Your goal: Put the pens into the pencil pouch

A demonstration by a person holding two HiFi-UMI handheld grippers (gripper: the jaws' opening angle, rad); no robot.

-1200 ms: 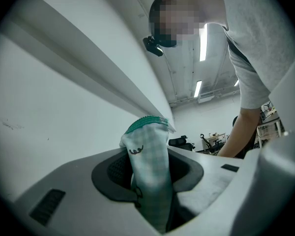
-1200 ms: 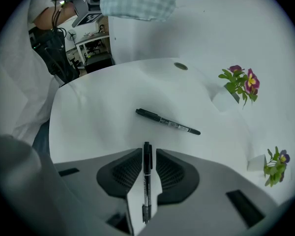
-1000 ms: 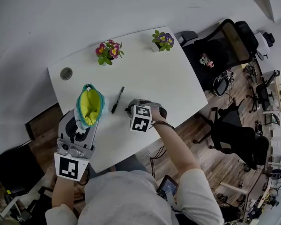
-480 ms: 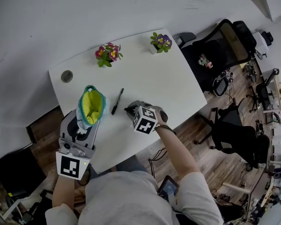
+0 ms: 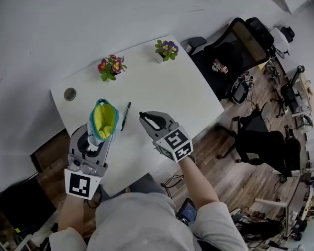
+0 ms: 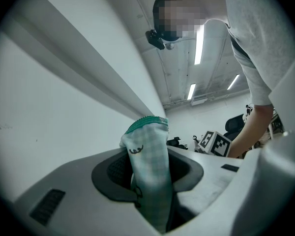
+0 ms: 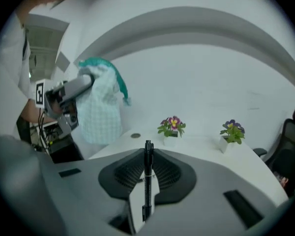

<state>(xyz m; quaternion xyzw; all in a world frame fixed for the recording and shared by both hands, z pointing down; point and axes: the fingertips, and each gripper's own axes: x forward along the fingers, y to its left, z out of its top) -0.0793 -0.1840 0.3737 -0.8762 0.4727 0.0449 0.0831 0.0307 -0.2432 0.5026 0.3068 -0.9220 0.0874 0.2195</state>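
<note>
- My right claw (image 5: 148, 119) is pinching a black pen (image 7: 147, 181). Its jaws have just been closing, and the pen sits between the pads, pressed from both sides.
- The long axis of the pen runs along the line in which the claw points. One end comes out a little past the front of the pads.
- The relation that matters now is this: in the head view the pencil pouch (image 5: 103, 120) lies to the left of this claw, near but not touching. In the right gripper view it is up and to the left of the pen's end.
- The pouch stands upright with its mouth on top, open, and the yellow lining shows. I judge that the pen must tip its end down and enter from above.
- My left claw (image 5: 93, 139) is clamped on the lower part of the pouch. In the left gripper view the checked cloth fills the gap between the jaws.
- A second pen (image 5: 125, 115) lies flat on the table (image 5: 167, 88), between the pouch and the right claw. Its length goes away from me. I think only the right claw can fetch it, because the left one is busy.
- Two flower pots (image 5: 110, 67) stand at the far edge, well apart from the work.
</note>
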